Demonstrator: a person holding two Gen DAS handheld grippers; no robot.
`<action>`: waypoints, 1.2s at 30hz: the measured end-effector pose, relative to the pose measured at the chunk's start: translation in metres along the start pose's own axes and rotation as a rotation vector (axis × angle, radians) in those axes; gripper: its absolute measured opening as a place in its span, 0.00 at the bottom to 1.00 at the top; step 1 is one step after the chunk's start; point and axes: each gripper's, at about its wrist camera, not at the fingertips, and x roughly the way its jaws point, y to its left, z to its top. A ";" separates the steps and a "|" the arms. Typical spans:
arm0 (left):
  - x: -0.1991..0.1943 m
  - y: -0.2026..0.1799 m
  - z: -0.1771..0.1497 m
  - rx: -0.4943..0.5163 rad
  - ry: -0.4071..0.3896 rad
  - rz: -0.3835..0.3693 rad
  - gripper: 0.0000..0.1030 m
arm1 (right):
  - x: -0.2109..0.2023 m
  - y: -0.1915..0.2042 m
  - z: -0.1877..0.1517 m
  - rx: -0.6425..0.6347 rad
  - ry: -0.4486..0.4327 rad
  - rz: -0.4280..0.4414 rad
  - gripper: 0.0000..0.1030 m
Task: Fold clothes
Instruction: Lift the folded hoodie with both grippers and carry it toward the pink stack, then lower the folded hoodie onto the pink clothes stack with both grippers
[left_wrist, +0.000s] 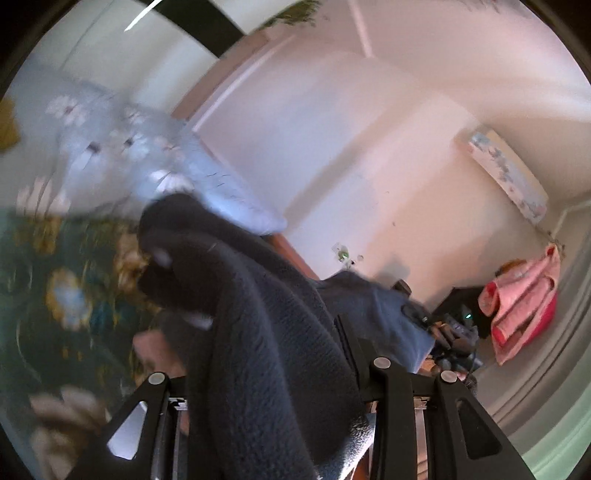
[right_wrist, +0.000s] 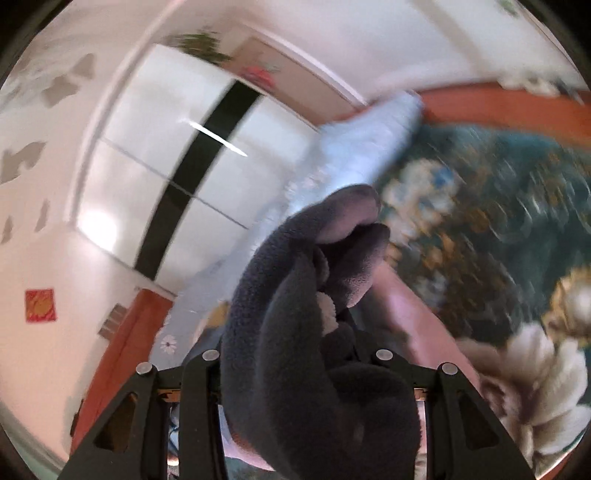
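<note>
I have the dark fleece garment (left_wrist: 266, 332) lifted above the floral bedspread (left_wrist: 55, 280), a bunched fold of it filling each camera's foreground. The left gripper (left_wrist: 273, 384) and right gripper (right_wrist: 295, 369) each have fleece draped thickly between their fingers; the fabric hides the tips, so I cannot tell how tightly either is closed. A pale blue pillow (left_wrist: 122, 147) lies beyond. This looks like the lift-and-spread step; next I would need to lay the garment flat.
</note>
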 end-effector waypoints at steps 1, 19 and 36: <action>-0.003 0.005 -0.010 -0.011 -0.017 -0.006 0.37 | 0.003 -0.013 -0.002 0.029 0.002 0.010 0.42; -0.017 0.028 -0.031 -0.150 0.027 -0.016 0.51 | 0.016 -0.065 -0.027 0.204 -0.006 0.007 0.48; -0.013 0.039 -0.048 -0.262 0.013 -0.015 0.56 | 0.016 0.016 0.012 -0.055 -0.031 -0.096 0.45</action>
